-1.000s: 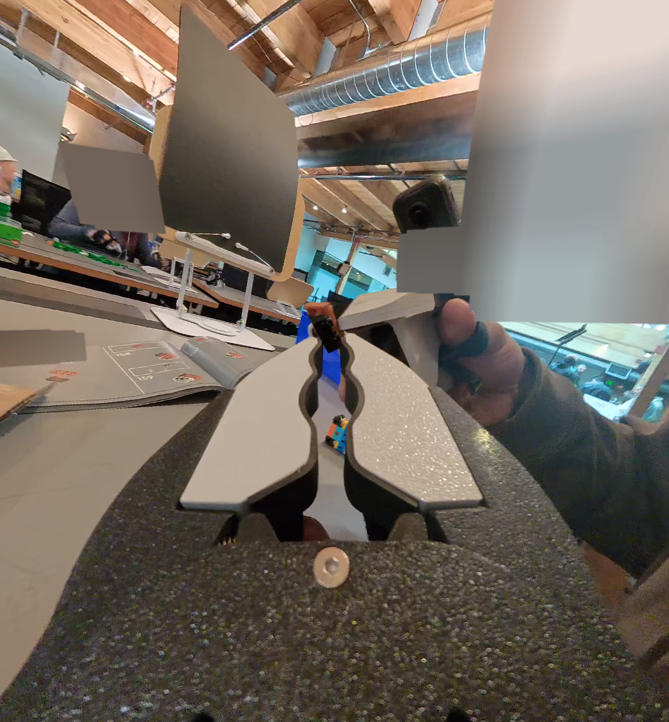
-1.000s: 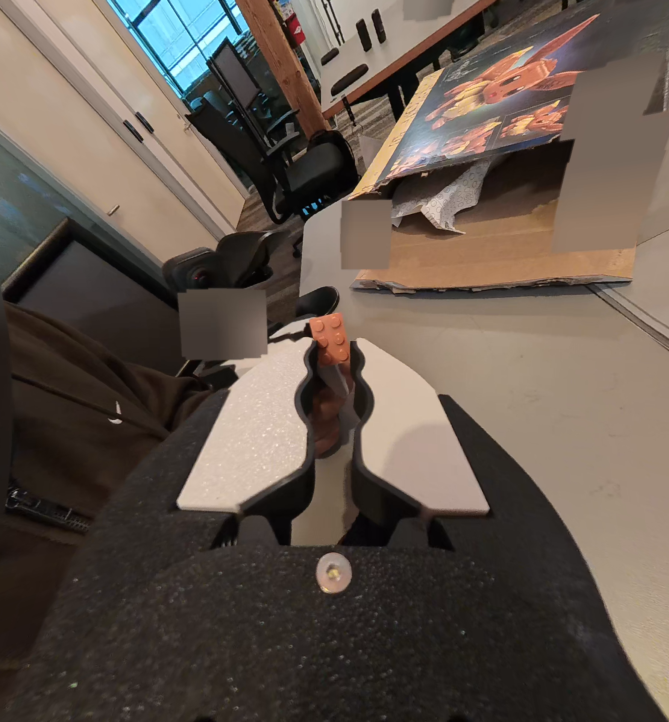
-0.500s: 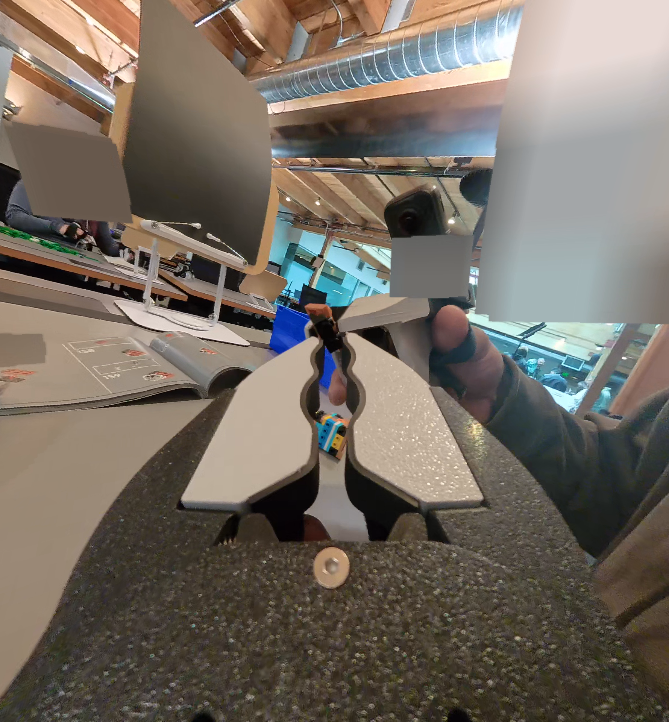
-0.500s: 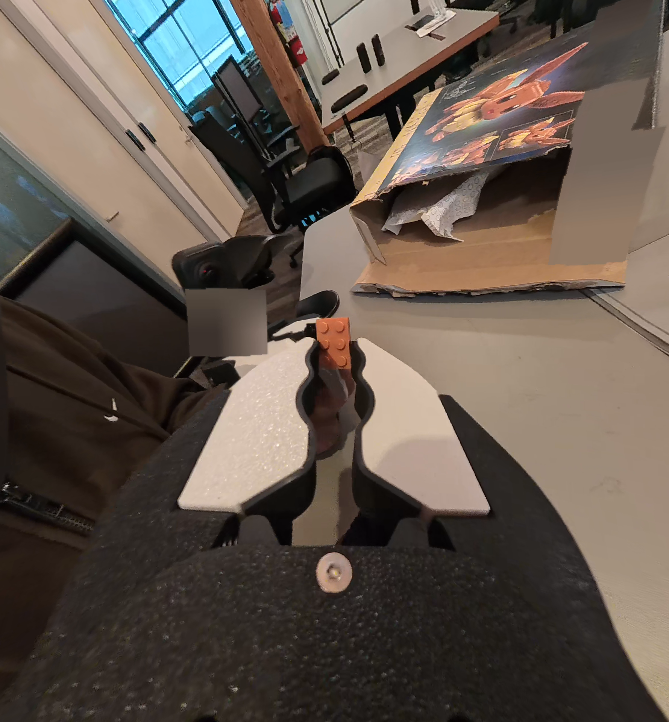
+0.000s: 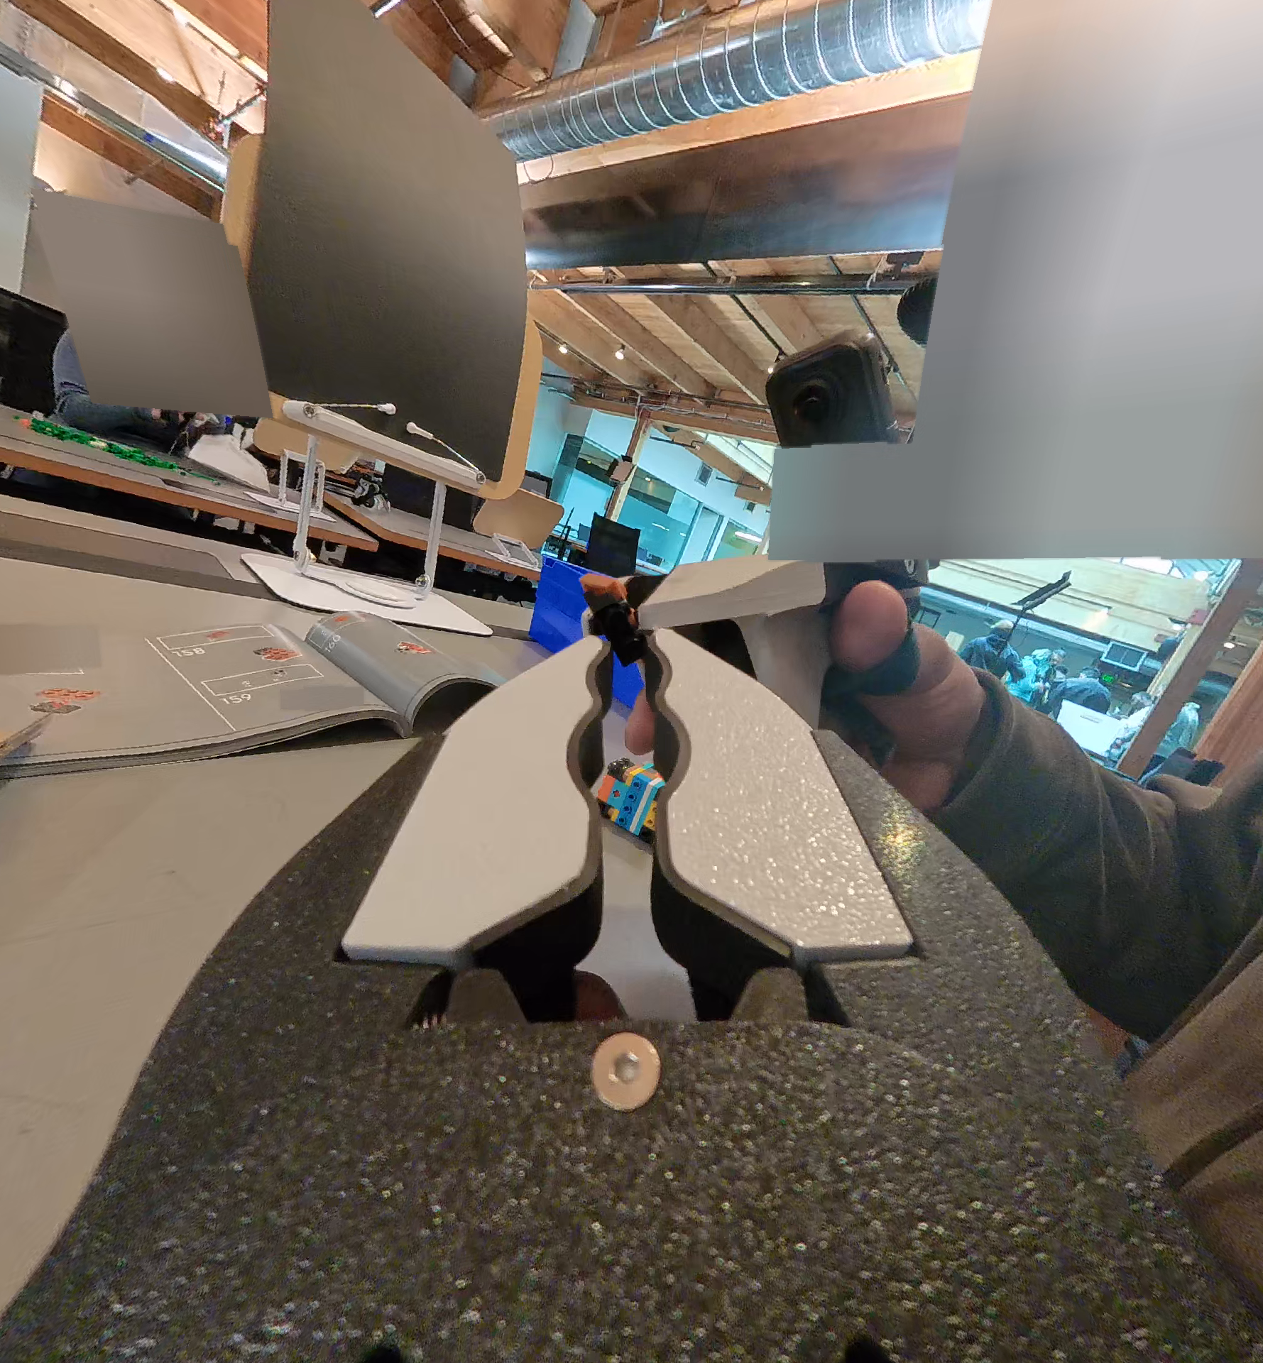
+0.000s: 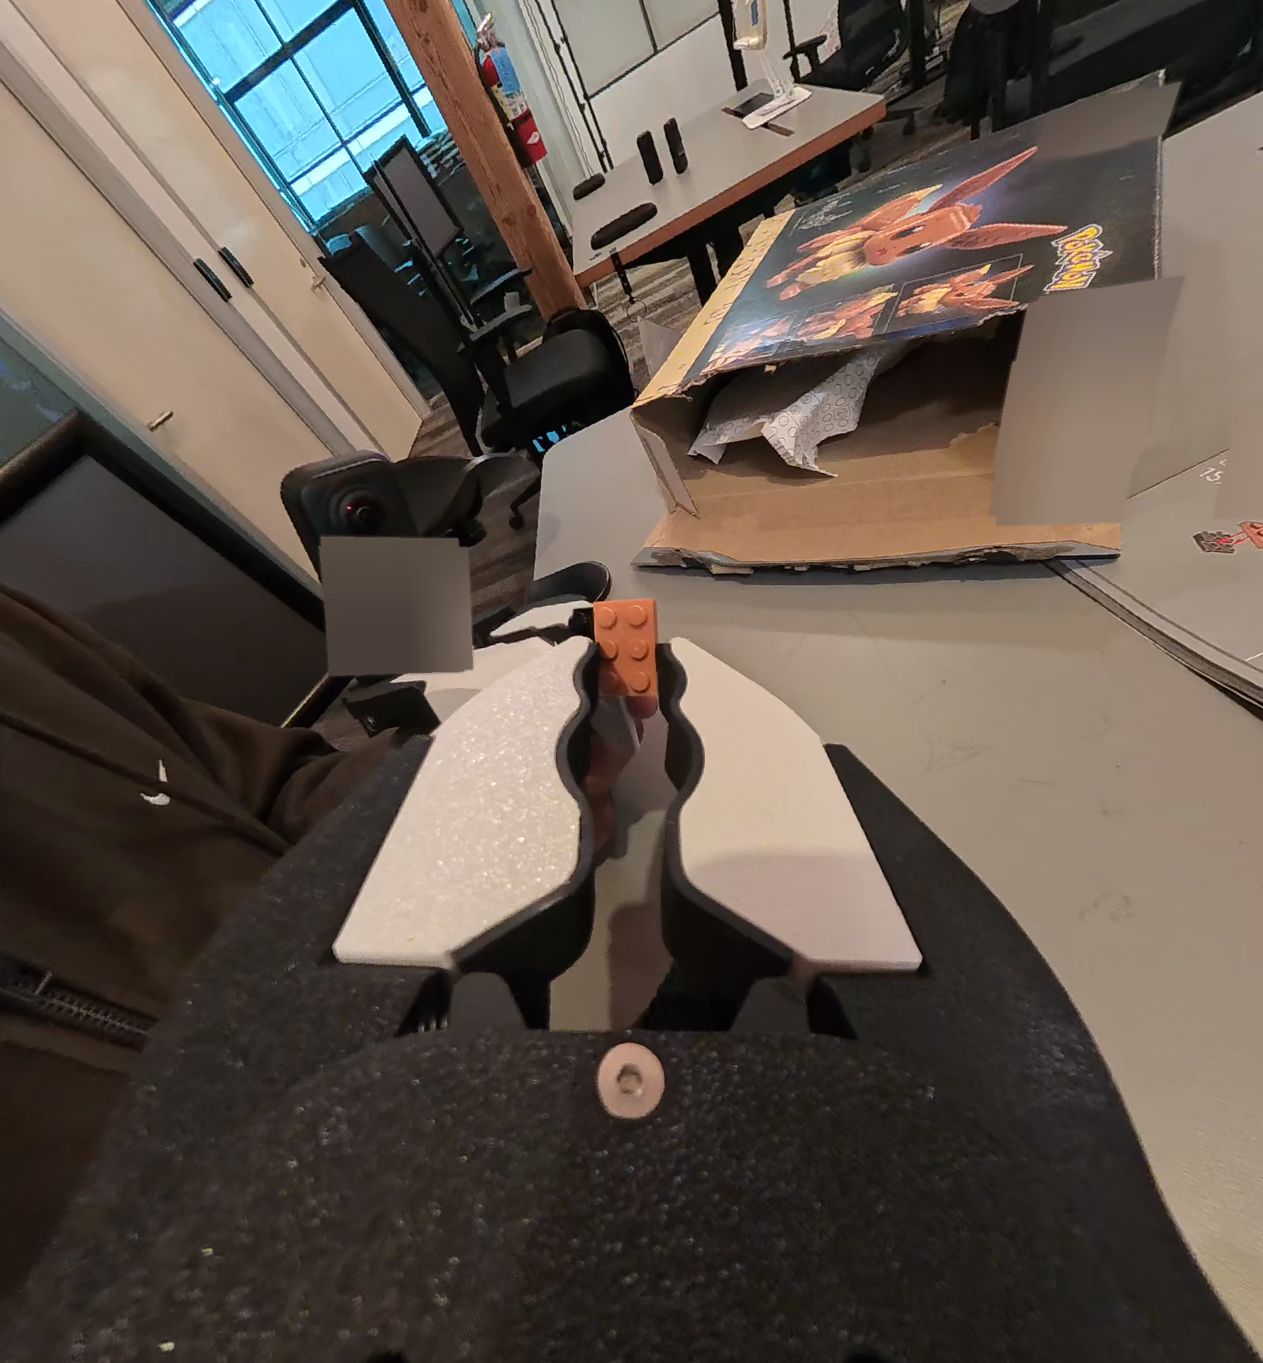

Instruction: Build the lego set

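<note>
Right gripper (image 6: 627,653) pinches flat orange six-stud lego plate (image 6: 627,647) edgewise, studs exposed. Left gripper (image 5: 624,640) clamps small black lego piece (image 5: 622,627) at its tips. Both aloft, meeting; probably for mating.

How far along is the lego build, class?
Done: a small multicoloured assembly stands on the table, and the box is torn open. In hand: the right gripper pinches an orange plate; the left gripper pinches a small black piece. Left: joining them, per the open manual.
</note>
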### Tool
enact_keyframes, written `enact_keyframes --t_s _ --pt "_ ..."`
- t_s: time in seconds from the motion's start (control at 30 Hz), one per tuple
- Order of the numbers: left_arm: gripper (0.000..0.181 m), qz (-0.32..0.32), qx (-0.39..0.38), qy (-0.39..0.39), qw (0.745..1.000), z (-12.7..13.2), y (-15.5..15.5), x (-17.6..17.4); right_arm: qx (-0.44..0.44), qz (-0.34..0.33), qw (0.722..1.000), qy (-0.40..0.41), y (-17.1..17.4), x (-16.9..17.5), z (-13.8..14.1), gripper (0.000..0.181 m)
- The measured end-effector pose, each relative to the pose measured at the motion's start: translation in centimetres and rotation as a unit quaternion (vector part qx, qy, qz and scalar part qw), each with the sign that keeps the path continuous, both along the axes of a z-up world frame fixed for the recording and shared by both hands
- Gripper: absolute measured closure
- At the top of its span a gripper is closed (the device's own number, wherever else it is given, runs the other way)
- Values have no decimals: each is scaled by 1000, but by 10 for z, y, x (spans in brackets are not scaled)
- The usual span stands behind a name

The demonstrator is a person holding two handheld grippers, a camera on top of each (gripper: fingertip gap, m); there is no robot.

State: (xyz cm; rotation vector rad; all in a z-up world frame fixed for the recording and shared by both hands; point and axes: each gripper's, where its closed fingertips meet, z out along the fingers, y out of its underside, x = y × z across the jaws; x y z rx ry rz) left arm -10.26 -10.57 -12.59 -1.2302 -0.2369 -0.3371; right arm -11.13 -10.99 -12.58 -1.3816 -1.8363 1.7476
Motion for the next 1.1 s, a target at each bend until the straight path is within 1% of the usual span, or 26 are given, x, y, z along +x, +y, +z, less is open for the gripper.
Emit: enact_keyframes --t_s 0.17,0.4,0.77,0.93,1.1 --pt "173 -7 -13 4 1000 -2 2 2 12 -1 1000 13 2 2 -2 167" --pt "173 -21 -26 17 999 -4 5 8 58 -13 997 56 4 4 1 166" --pt "173 -51 -1 0 999 0 3 10 -46 -14 998 37 2 7 4 167" --pt "173 -71 18 -24 997 2 0 9 -61 -7 998 32 1 8 6 167" --pt "173 -74 20 -37 996 2 -1 6 -46 -9 998 29 -1 8 3 167"
